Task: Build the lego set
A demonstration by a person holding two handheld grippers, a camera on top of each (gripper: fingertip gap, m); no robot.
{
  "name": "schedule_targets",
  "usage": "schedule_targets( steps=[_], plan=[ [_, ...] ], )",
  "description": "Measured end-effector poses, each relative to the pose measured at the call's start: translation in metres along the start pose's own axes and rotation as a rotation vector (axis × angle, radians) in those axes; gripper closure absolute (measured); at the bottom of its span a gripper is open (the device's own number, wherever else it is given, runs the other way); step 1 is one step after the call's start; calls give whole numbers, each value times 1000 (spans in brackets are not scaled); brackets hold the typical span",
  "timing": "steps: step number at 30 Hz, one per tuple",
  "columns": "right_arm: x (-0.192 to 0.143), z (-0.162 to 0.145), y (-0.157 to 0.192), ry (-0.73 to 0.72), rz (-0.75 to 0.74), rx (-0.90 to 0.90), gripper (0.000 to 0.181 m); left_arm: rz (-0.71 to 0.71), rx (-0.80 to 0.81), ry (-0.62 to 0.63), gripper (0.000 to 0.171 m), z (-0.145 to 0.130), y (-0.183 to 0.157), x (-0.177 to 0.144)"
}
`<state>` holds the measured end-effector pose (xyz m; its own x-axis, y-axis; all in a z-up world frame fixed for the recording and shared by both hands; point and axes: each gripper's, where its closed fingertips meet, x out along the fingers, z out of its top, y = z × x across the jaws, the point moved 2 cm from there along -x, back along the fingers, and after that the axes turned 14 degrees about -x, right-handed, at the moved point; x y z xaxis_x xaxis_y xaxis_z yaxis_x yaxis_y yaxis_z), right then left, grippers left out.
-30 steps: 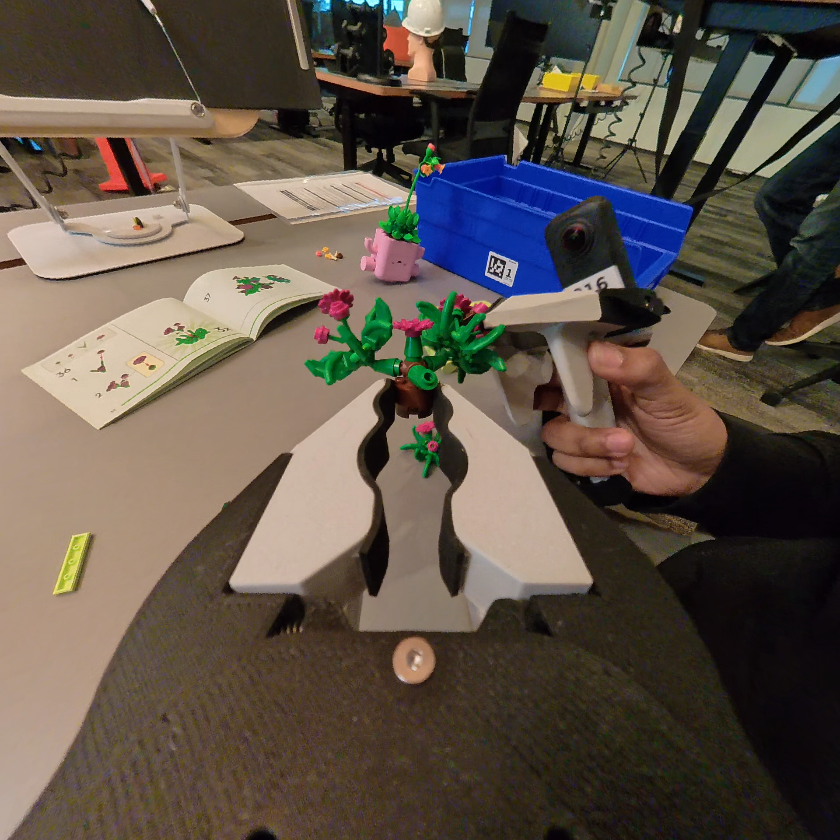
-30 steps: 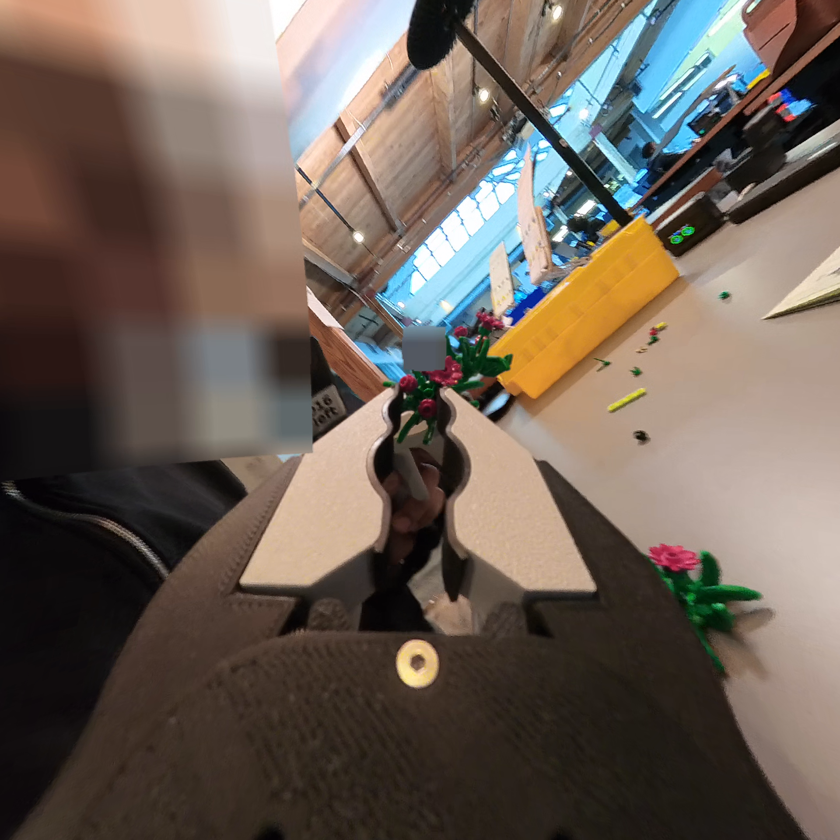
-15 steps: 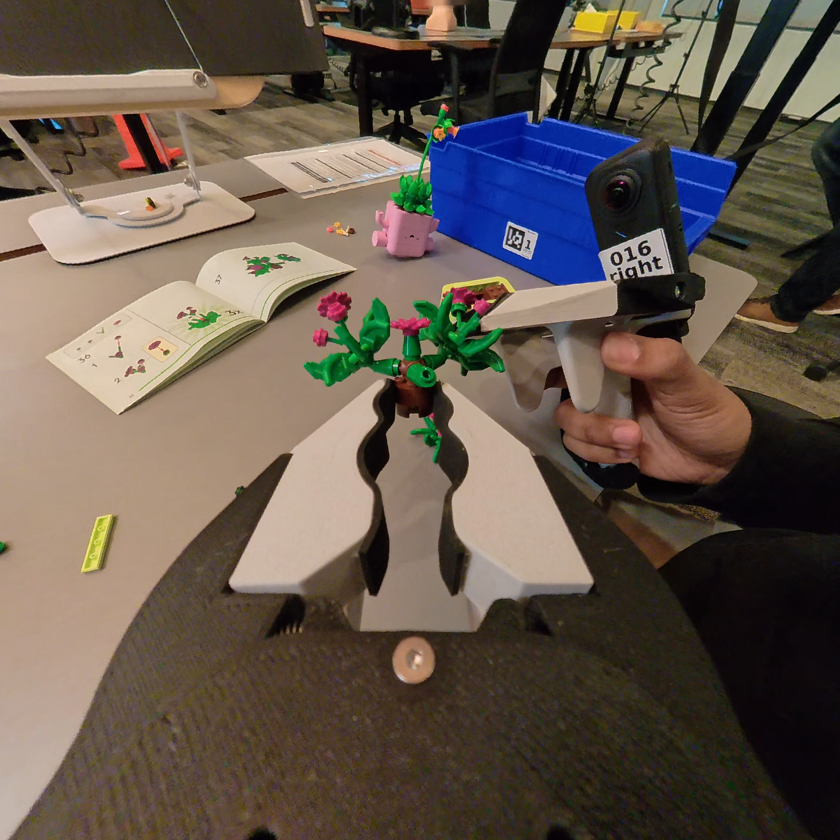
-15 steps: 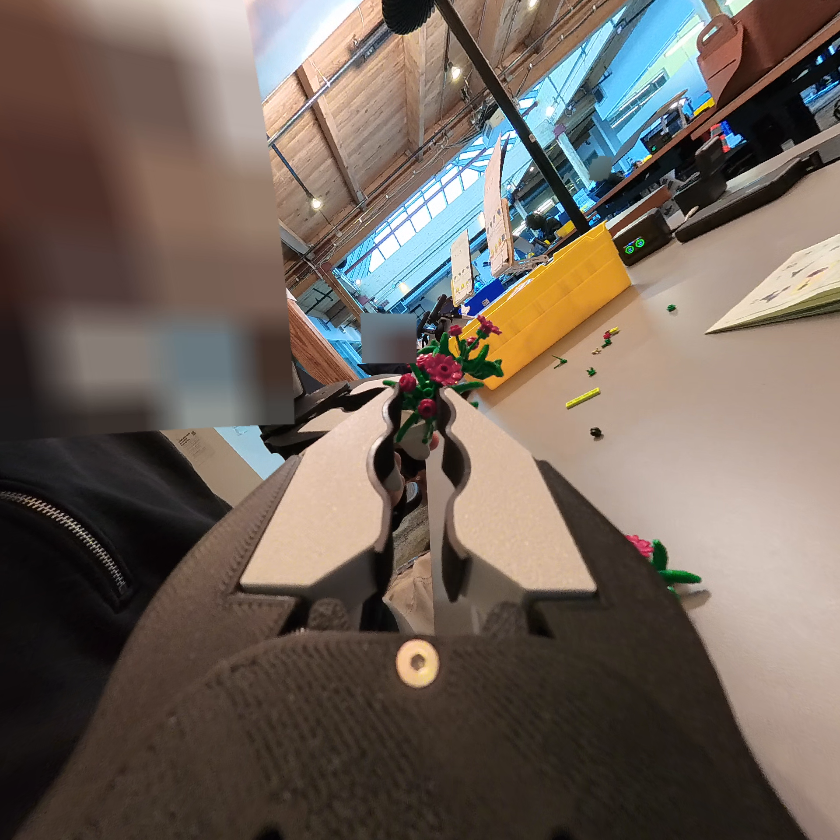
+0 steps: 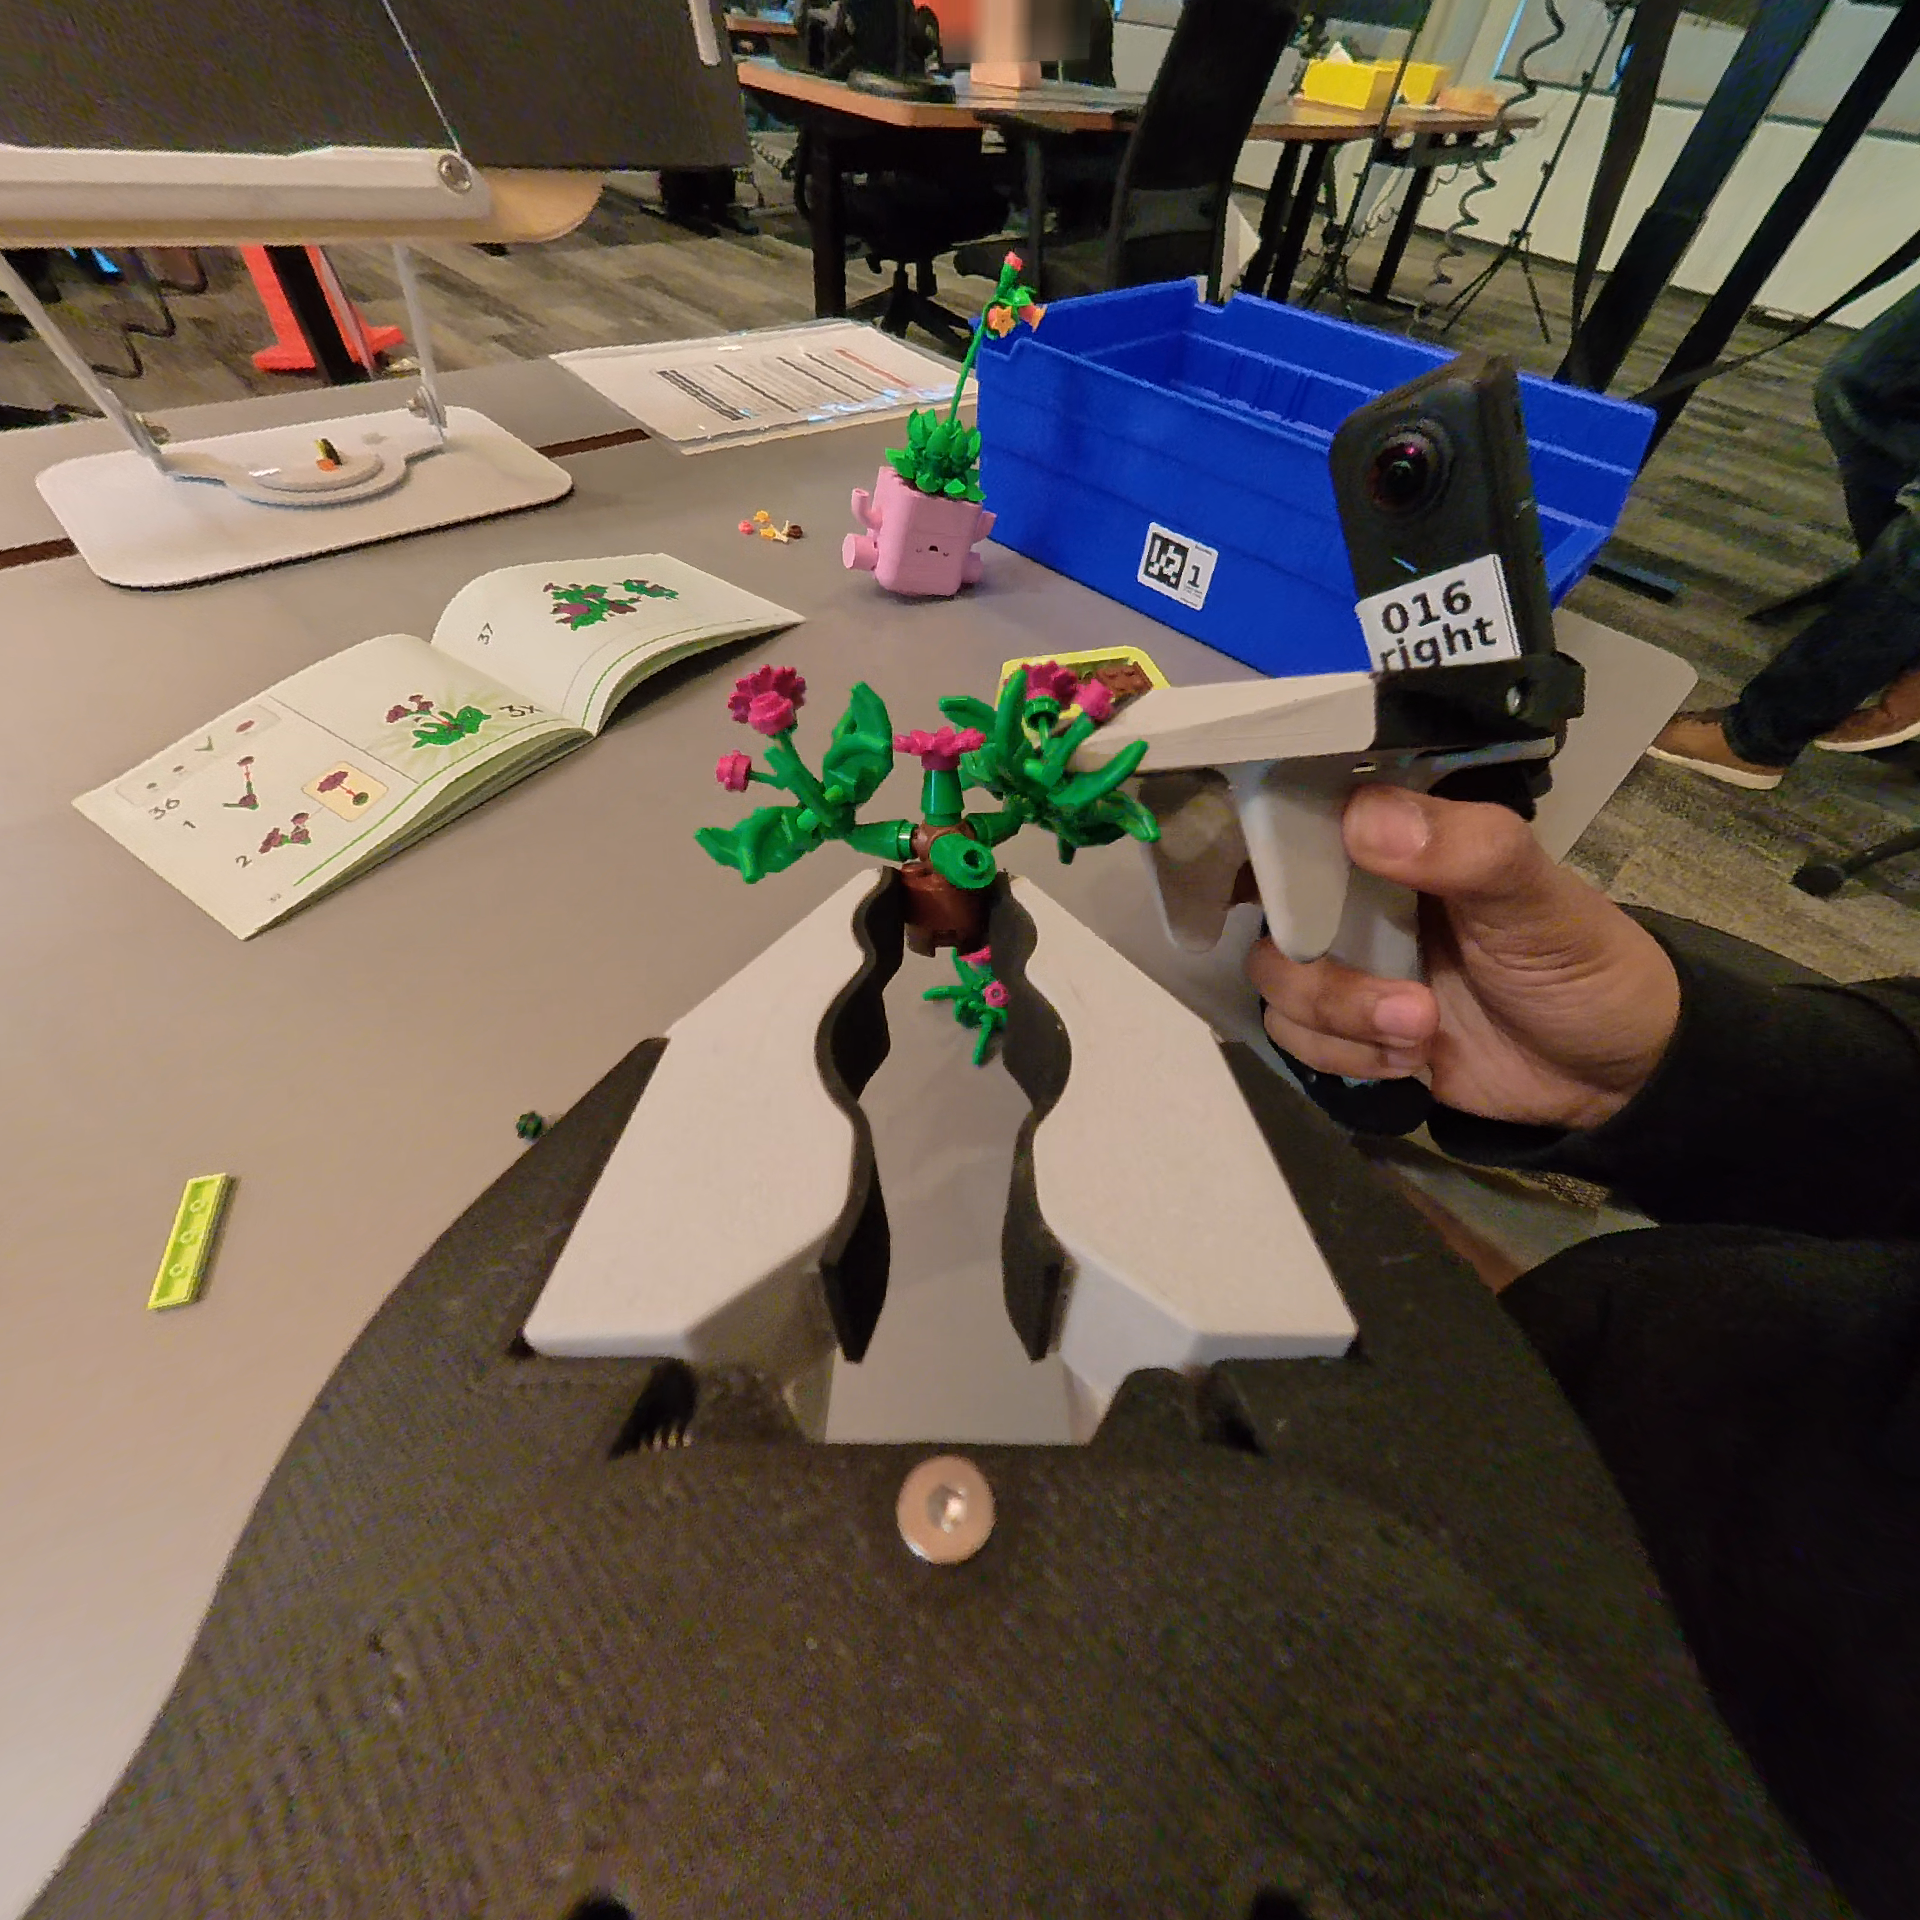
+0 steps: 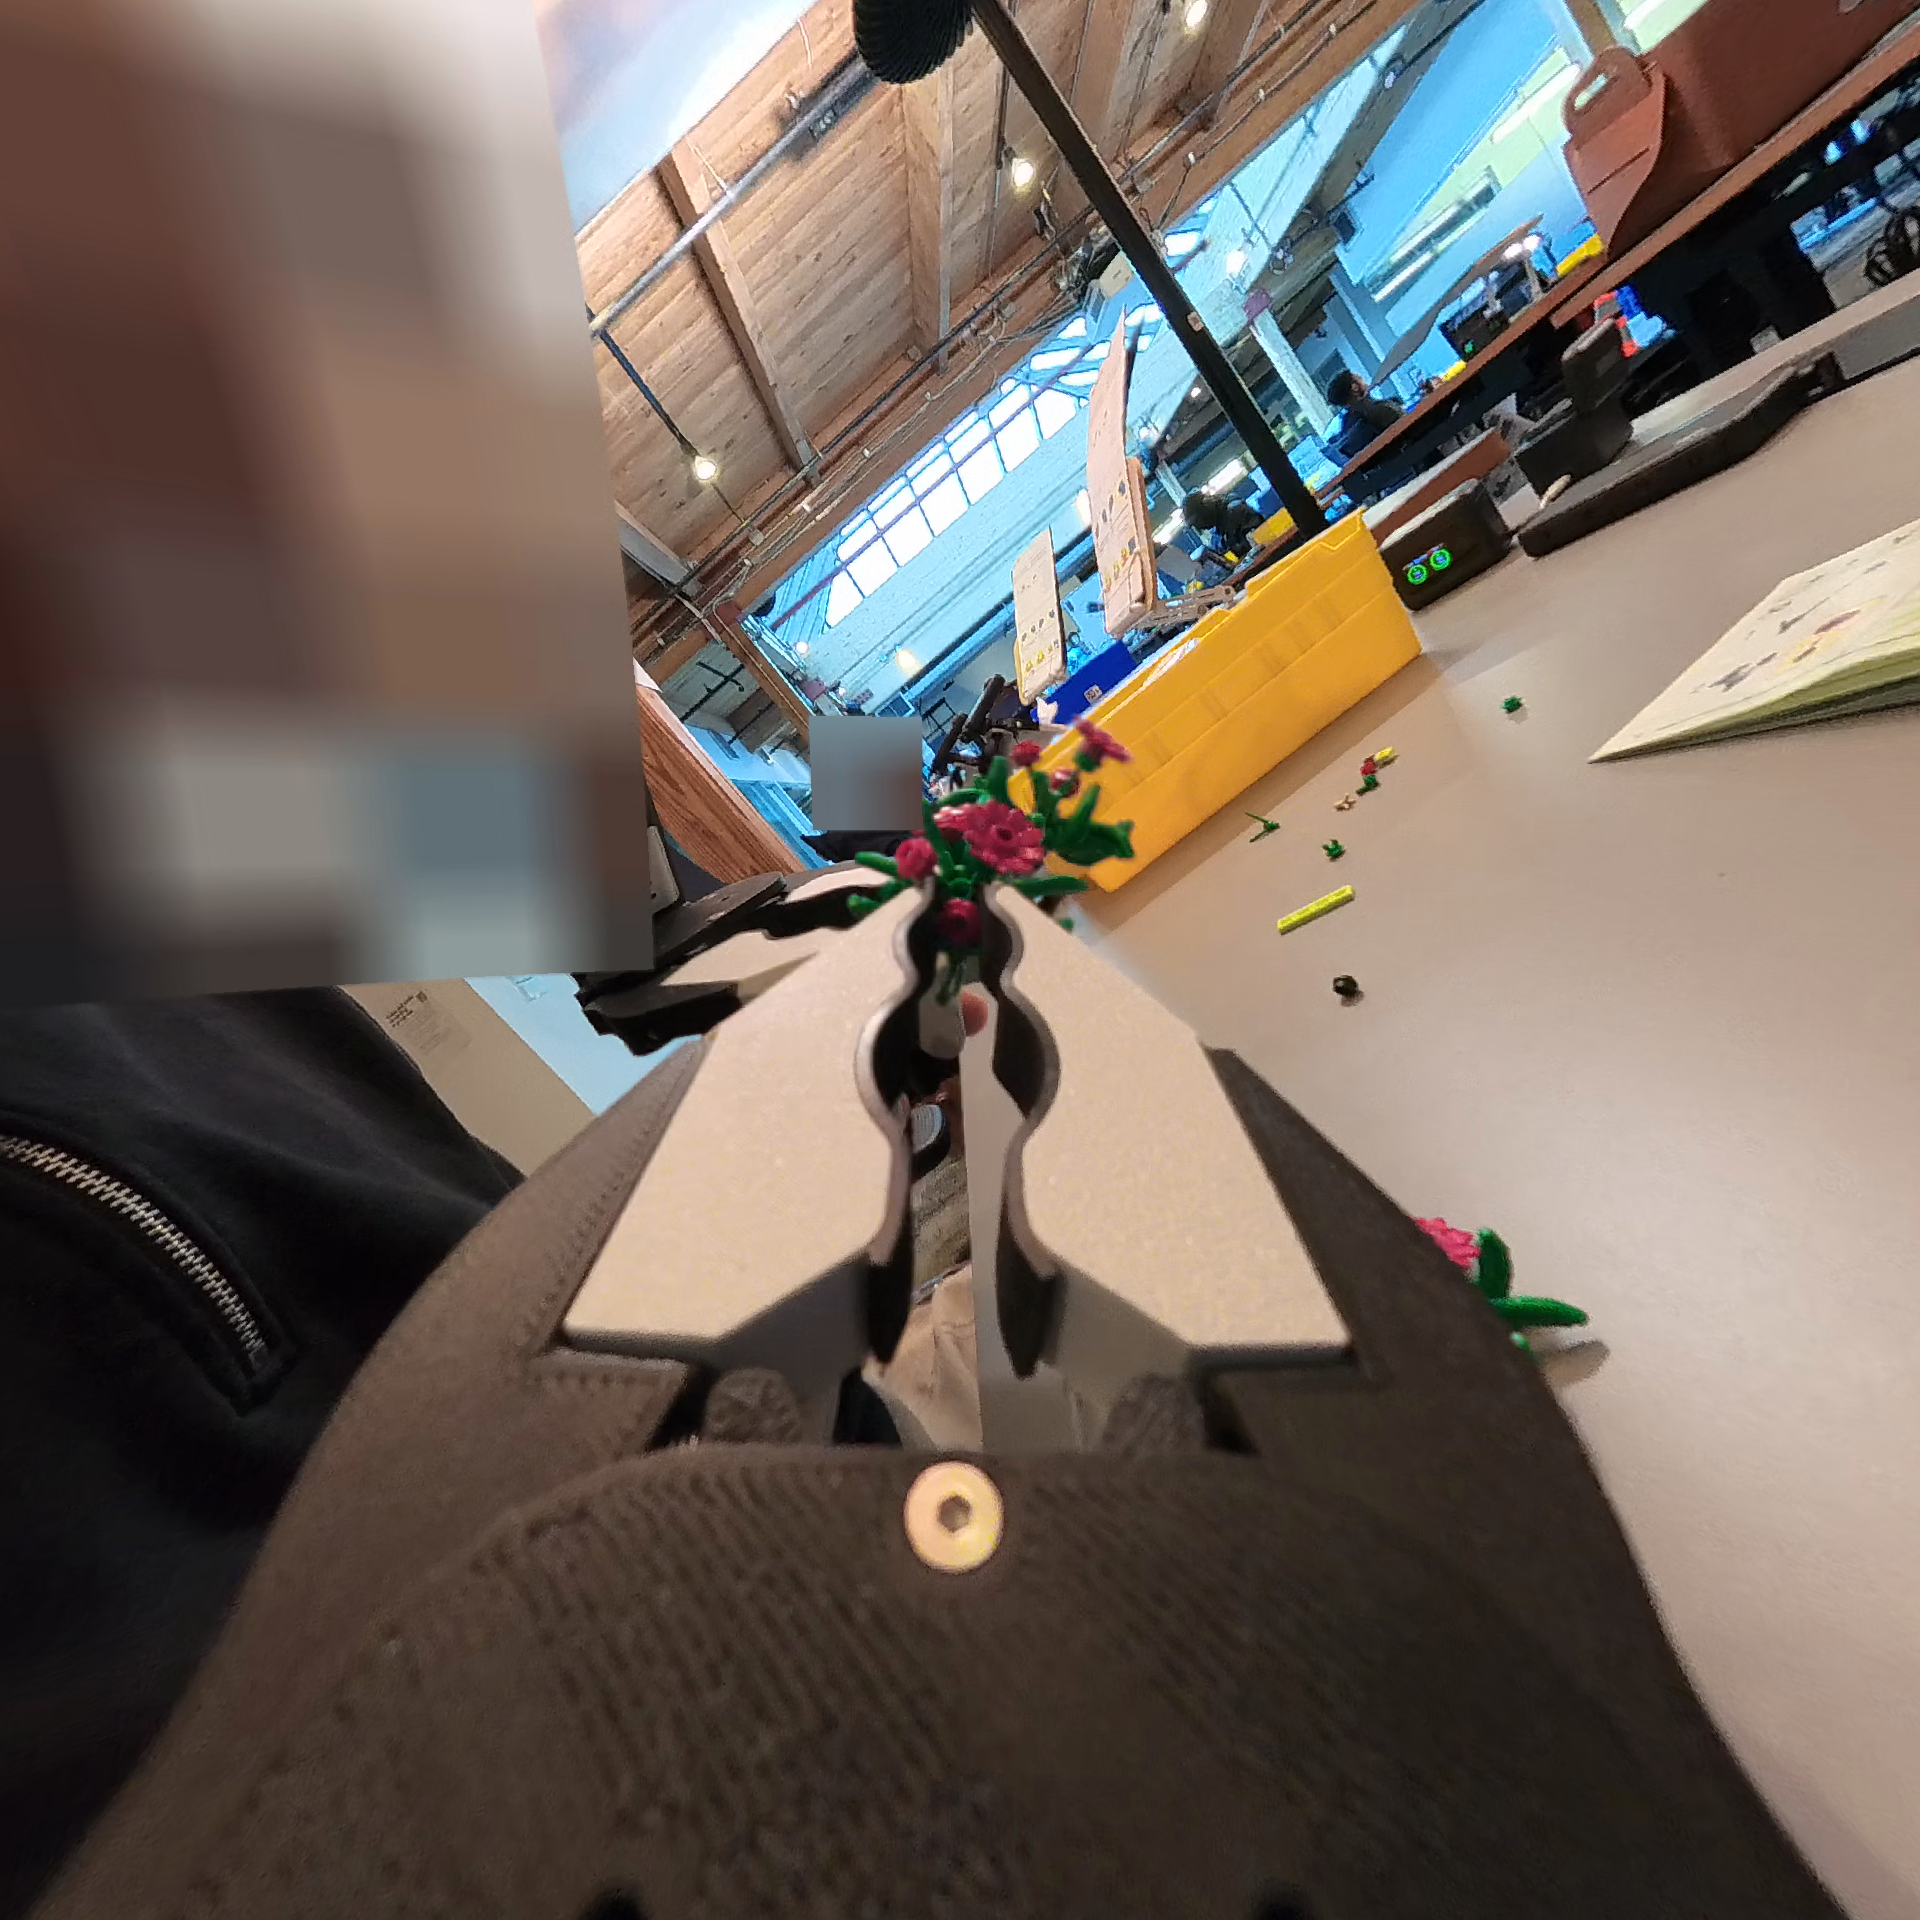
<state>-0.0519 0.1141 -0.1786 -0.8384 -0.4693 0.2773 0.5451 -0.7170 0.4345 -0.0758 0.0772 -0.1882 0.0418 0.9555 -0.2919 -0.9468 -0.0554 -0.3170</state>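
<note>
My left gripper [image 5: 940,885] is shut on the brown base of a lego plant [image 5: 883,779] with green leaves and magenta flowers, and holds it above the grey table [image 5: 416,1039]. My right gripper [image 6: 956,912] is shut on a flower sprig [image 6: 987,836] at the plant's right side. In the left wrist view the right gripper [image 5: 1091,743] comes in from the right, held by a hand [image 5: 1475,966]. One more loose flower sprig [image 5: 971,1003] lies on the table below the plant, and it also shows in the right wrist view [image 6: 1496,1278].
An open instruction booklet [image 5: 447,717] lies to the left. A pink lego pot [image 5: 925,540] and a blue bin [image 5: 1299,447] stand behind. A lime plate [image 5: 189,1238] lies at the near left. A yellow bin [image 6: 1226,707] and small loose pieces [image 6: 1340,821] sit across the table. The grippers are tip to tip, or close to it. Left tips and right tips are each some 20 cm from the lime plate [image 5: 189,1238]. It turns up in the right wrist view [image 6: 1310,912] as well.
My right gripper's jaws have narrowed onto the sprig. The right gripper has levelled out beside the plant. My left gripper still holds the base in place.
</note>
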Motion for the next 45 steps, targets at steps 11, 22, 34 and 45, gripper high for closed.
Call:
schedule_targets(
  steps=[11,22,34,45],
  plan=[
    [0,1,1,-8,-16,-32,177,0,-11,-13,157,1,-1,0],
    [0,2,1,12,-75,-133,177,6,-30,-15,157,1,-2,2],
    [-2,3,0,-19,-94,-96,177,2,-53,-27,157,2,-4,4],
    [-2,3,-1,-16,-110,-106,177,-6,-89,-30,157,1,-3,5]
  ],
)
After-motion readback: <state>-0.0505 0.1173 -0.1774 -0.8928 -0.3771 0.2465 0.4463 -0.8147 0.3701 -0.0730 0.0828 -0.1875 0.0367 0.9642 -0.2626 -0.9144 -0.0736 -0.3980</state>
